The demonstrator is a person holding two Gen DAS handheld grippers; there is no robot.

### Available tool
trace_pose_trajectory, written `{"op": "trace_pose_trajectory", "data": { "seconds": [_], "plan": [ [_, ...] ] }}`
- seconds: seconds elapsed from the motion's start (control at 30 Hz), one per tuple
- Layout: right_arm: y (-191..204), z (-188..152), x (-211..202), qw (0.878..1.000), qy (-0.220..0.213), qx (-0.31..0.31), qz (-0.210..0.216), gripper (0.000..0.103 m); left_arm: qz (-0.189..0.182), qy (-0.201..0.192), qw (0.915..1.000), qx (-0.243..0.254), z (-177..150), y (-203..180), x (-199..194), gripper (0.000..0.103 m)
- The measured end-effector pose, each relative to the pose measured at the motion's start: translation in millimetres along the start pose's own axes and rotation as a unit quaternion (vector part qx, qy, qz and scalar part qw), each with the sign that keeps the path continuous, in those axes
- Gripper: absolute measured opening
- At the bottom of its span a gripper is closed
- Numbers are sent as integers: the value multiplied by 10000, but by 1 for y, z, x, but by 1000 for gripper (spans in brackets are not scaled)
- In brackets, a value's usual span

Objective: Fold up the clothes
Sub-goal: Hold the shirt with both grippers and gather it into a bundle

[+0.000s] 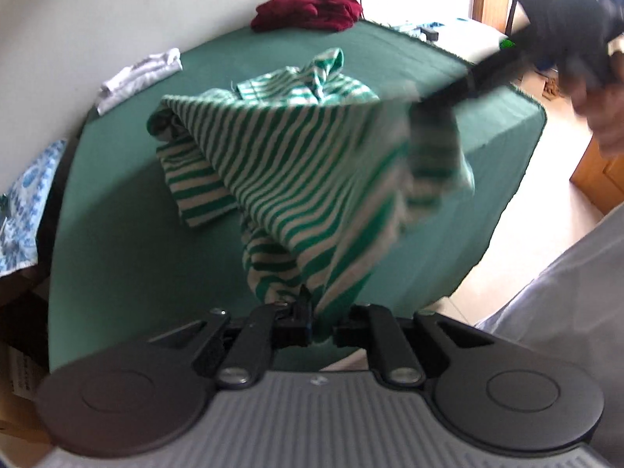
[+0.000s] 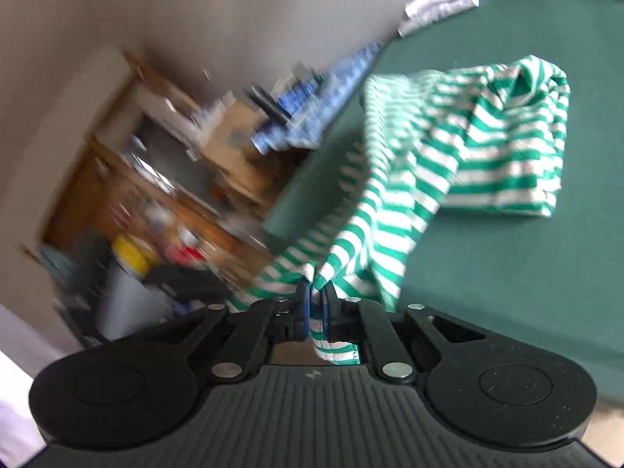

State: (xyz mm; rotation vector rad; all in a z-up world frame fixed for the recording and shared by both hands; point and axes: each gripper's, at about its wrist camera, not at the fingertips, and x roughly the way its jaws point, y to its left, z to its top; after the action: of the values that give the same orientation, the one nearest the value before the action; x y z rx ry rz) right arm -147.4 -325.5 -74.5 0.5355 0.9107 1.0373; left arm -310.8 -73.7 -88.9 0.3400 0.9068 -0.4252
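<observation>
Item: green-and-white striped shirt (image 1: 296,179), light, limp knit, draping over green-covered counter (image 1: 117,234). Left gripper (image 1: 321,321) and right gripper (image 2: 318,300) both pinching fabric edges; corners suiting best.

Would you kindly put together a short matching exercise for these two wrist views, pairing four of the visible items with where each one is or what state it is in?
Column one:
1. striped shirt
2. dark red garment
3. white garment
4. blue patterned cloth

Column two:
A. bunched at the far end of the green table
B. hanging off the table's left edge
C. lifted and pinched by the left gripper and the right gripper
D. lying near the wall-side edge of the table

Pairs: 1-C, 2-A, 3-D, 4-B
</observation>
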Motion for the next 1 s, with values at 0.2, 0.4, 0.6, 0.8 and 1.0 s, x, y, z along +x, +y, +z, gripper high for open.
{"op": "trace_pose_trajectory", "data": {
  "seconds": [0.2,0.4,0.6,0.8,1.0],
  "plan": [
    [43,34,22,9955,-144,-480,802,7,-434,60,9988,-236,-4,-4,9,10],
    [62,15,92,9875,952,-978,793,7,-631,328,9950,-697,-18,-7,14,10],
    [57,12,81,9847,1049,-1295,503,10,-490,324,9933,-997,-25,-3,12,10],
    [48,35,20,9932,-68,-882,752,8,-185,131,9961,-855,-9,6,7,9],
    [61,57,7,9885,-566,-1292,548,8,173,-325,9981,-498,21,18,-12,9]
  ]
}}
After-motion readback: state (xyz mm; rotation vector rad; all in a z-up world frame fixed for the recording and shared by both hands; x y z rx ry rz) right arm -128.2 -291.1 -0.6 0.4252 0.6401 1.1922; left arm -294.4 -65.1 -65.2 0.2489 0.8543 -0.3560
